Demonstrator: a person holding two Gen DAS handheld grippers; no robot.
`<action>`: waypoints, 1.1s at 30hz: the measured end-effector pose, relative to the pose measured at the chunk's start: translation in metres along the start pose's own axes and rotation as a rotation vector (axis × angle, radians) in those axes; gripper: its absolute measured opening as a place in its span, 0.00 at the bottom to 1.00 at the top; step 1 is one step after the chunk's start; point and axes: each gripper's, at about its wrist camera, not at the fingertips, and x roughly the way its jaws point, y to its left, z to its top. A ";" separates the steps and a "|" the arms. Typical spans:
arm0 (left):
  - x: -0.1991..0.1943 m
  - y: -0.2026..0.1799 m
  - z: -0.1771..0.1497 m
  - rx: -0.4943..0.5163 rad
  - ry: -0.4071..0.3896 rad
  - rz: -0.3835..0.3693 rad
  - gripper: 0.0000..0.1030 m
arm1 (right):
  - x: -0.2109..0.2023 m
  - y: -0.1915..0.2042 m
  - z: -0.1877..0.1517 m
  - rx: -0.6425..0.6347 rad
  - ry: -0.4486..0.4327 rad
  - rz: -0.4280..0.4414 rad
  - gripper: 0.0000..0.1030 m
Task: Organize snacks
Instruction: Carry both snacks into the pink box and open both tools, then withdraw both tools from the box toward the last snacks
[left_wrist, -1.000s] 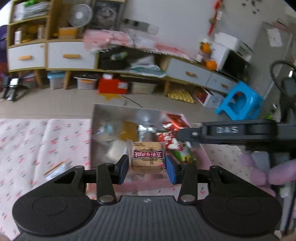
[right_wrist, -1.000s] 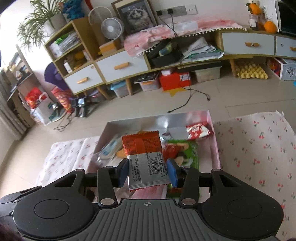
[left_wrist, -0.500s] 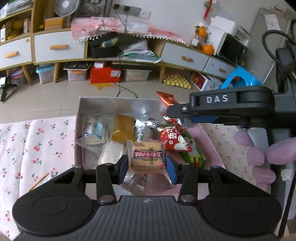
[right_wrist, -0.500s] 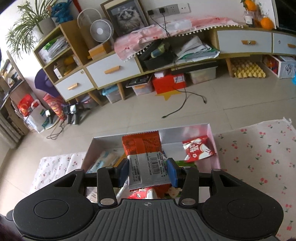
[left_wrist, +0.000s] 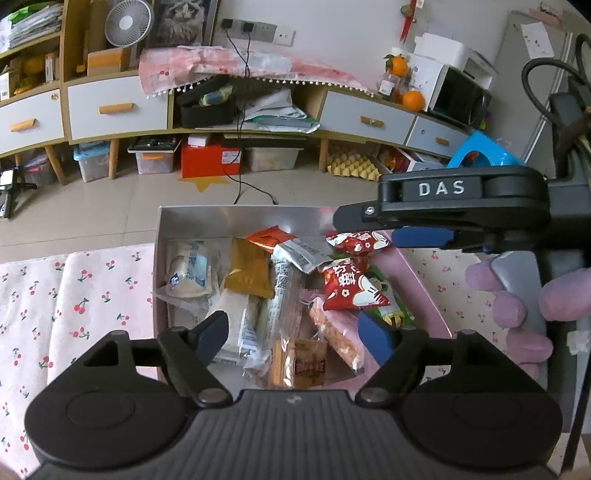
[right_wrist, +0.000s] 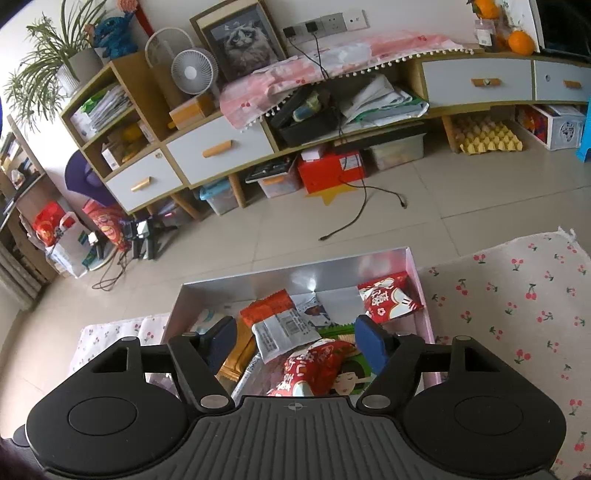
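A pink box with a silver lining (left_wrist: 236, 218) (right_wrist: 280, 273) sits on the cherry-print cloth and holds several snack packets. My left gripper (left_wrist: 295, 334) is open above its near end; a brown biscuit packet (left_wrist: 301, 363) lies loose in the box just below it. My right gripper (right_wrist: 295, 341) is open over the box; an orange-and-silver packet (right_wrist: 280, 323) lies loose among the snacks, also seen in the left wrist view (left_wrist: 288, 243). The right gripper's body (left_wrist: 461, 199) hangs over the box's right side in the left wrist view.
Red packets (left_wrist: 351, 284) (right_wrist: 388, 299), a yellow packet (left_wrist: 247, 269) and white wrapped snacks (left_wrist: 188, 269) fill the box. The cherry-print cloth (left_wrist: 74, 295) (right_wrist: 517, 295) spreads on both sides. Beyond lie a tiled floor, a low cabinet (right_wrist: 332, 122) and a blue stool (left_wrist: 480, 151).
Both grippers have opened. The brown biscuit packet dropped from the left one into the box, and the orange-and-silver packet dropped from the right one onto the snacks.
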 end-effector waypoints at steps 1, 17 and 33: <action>-0.001 0.000 -0.001 0.001 0.000 0.006 0.74 | -0.002 0.001 0.000 -0.006 -0.002 -0.002 0.70; -0.042 -0.009 -0.018 0.051 -0.021 0.030 0.93 | -0.056 0.022 -0.026 -0.048 -0.025 -0.005 0.82; -0.063 0.034 -0.033 0.191 -0.062 0.147 0.99 | -0.069 0.049 -0.092 -0.019 -0.068 -0.082 0.88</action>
